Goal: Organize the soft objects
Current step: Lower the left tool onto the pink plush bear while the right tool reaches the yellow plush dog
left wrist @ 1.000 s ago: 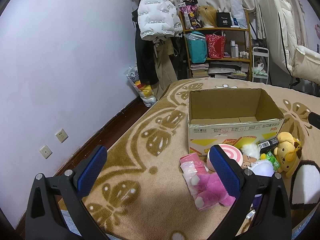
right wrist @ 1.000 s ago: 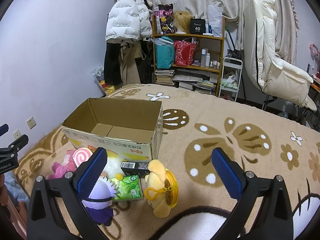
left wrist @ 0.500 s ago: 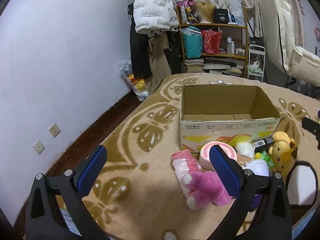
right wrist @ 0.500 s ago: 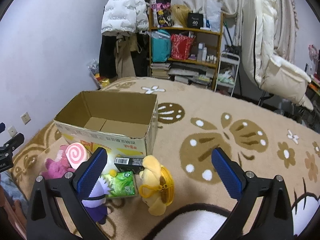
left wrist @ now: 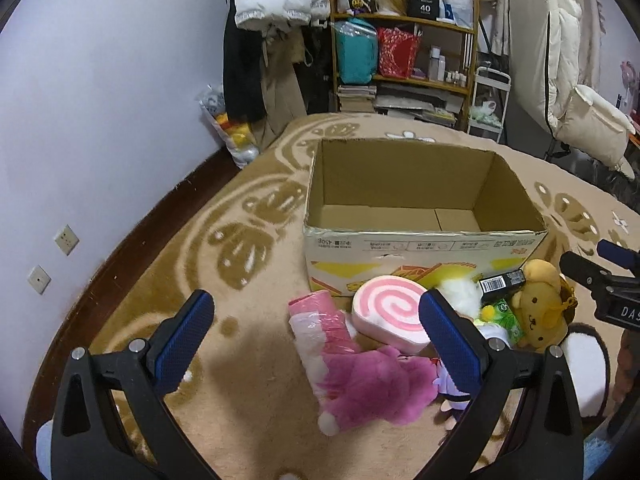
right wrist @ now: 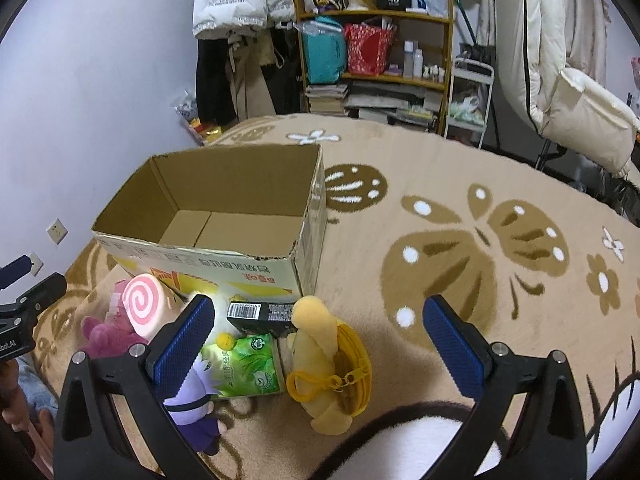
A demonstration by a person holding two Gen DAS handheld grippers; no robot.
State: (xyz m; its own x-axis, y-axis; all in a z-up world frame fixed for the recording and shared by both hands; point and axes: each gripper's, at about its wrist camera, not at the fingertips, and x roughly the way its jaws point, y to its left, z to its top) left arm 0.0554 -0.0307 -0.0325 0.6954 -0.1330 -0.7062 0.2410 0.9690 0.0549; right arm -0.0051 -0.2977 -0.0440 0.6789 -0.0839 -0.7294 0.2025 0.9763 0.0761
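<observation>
Over the last second both grippers have drawn closer to the pile of toys and tipped downward, so the cardboard box [left wrist: 420, 216] now fills more of each view. I judge this to be the approach before a first pick, since nothing soft is yet in the box.

The patterned carpet [right wrist: 460, 240] is plush and tan with brown butterfly shapes. The cardboard box stands ahead of both sets of jaws, open-topped, stiff-walled and bare inside.

The left gripper [left wrist: 316, 330] is released, jaws spread wide and empty. Between and just beyond them lies the pink plush toy [left wrist: 376, 388], shaggy and limp, with a pink wrapped roll [left wrist: 320, 320] next to it. The swirl cushion [left wrist: 390, 316], a smooth pink-and-white disc, leans just past the right-hand jaw.

The right gripper [right wrist: 318, 332] is likewise released and empty. The yellow plush dog [right wrist: 328, 364], soft with a plastic clip, sits between its jaws, low and left of centre. The green tissue pack [right wrist: 246, 366], glossy and crinkly, lies by the left-hand jaw. The purple doll [right wrist: 196, 408] is partly hidden behind that jaw, so its shape is unclear. A small black carton [right wrist: 260, 314] rests just beyond.
</observation>
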